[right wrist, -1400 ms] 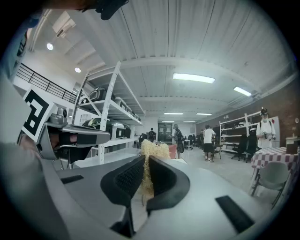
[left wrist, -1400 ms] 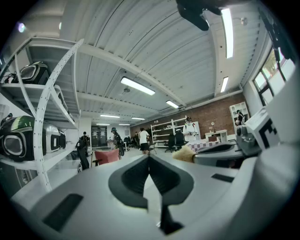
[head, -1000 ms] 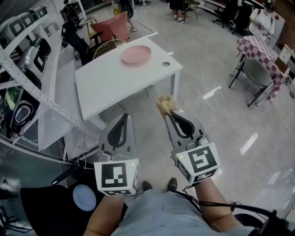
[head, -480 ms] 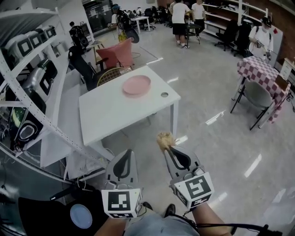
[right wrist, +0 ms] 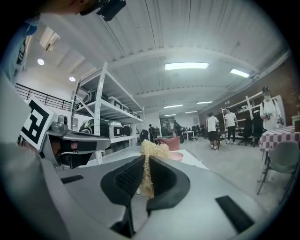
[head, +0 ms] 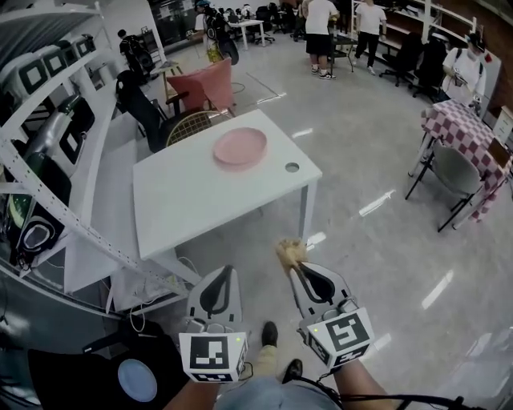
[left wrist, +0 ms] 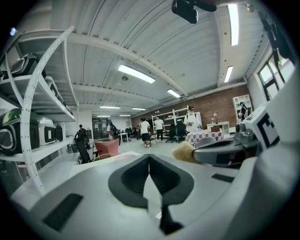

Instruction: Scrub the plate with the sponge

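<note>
A pink plate (head: 240,147) lies near the far edge of a white table (head: 192,192), well ahead of both grippers; its rim (right wrist: 176,156) also peeks past the sponge in the right gripper view. My right gripper (head: 293,263) is shut on a tan fibrous sponge (head: 288,252), which sticks out between its fingers (right wrist: 149,174). My left gripper (head: 227,275) hangs beside it, shut with nothing between its jaws (left wrist: 149,159). Both are held over the floor, short of the table's near edge.
A round hole (head: 292,167) sits in the table's right corner. Metal shelving with machines (head: 40,144) runs along the left. A pink chair (head: 204,88) stands behind the table. People (head: 321,24) stand far back; a checked table and chair (head: 461,152) are at right.
The view has drawn back and steadied: both grippers sit lower in the head view, farther from the table. The sponge stays clamped in the right gripper.
</note>
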`<state>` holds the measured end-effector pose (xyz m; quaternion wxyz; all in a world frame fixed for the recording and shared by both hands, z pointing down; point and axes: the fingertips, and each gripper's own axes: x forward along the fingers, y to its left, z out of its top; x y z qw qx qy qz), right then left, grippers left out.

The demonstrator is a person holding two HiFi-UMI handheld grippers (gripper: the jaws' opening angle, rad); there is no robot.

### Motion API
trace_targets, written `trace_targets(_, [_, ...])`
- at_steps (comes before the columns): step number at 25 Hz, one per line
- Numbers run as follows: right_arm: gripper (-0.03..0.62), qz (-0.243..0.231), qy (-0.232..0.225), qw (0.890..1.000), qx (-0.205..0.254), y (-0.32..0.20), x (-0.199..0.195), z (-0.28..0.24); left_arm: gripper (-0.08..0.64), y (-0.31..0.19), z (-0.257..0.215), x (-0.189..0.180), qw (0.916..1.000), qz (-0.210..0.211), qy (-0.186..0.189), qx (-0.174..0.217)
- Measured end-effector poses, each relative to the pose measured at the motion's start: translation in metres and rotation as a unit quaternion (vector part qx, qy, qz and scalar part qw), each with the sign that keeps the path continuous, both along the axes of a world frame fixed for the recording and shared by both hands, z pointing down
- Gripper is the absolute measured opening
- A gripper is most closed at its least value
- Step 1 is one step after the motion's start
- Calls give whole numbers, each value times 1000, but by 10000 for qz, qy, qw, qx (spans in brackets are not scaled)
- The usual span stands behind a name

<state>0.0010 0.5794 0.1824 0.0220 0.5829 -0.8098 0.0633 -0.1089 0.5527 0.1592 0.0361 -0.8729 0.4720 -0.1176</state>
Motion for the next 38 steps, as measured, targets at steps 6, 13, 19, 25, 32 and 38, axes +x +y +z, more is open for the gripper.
trace_targets(6, [35,-33,77,10000,16,-73,-5,-5,14,-76,-3,-3,9999,12,117,-4])
trace_targets(13, [35,-47,227,9996,129,-152,-18,-23,14,-149,-17,-17,9996,69,241,127])
trace_targets(19, [35,-53,319,9991,286,-191,-24,-34,14,-186,-27,-20,9989,144,363,248])
trace_targets(25, [35,-45,437,9986,279,-214,-15,-33,14,-213,-15,-10,9988,165,424,170])
trace_targets(32, [35,17,357,9991,218,-255,20,-23,14,-252,8,24,9994,186,264,-97])
trace_targets(38, [35,-177,271,9994,130,-316,58,-15,14,-306,19,59,9995,-10,147,-272])
